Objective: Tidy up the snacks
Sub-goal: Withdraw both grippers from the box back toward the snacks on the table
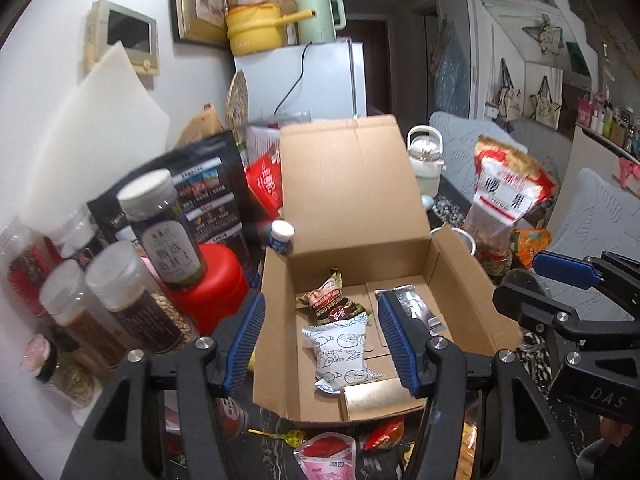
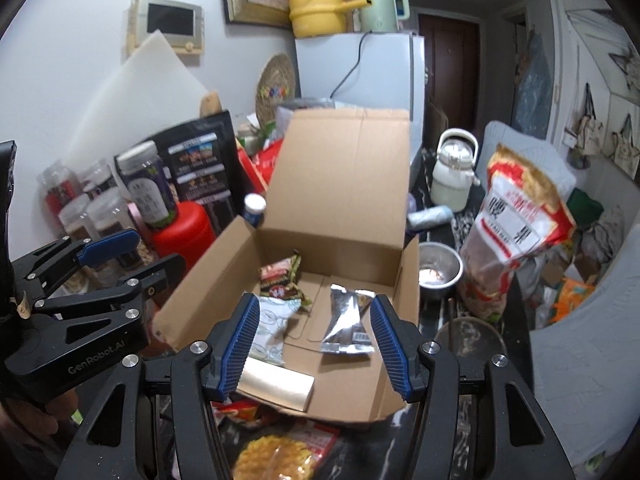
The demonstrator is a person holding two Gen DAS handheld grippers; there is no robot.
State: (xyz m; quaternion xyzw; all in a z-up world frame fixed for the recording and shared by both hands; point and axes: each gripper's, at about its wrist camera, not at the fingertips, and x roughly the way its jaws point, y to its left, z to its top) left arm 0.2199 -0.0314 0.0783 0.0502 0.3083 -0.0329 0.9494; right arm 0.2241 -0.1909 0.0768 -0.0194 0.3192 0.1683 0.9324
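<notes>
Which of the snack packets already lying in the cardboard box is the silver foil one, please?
It is the silver foil packet on the box's right side, alone. The other two, a brown wrapper and a white printed pouch, lie together on the left.

Open cardboard box (image 1: 460,280) holds a white packet (image 1: 340,348), brown packet (image 1: 330,300), silver pouch (image 2: 346,324) and gold bar (image 2: 276,384).
</notes>
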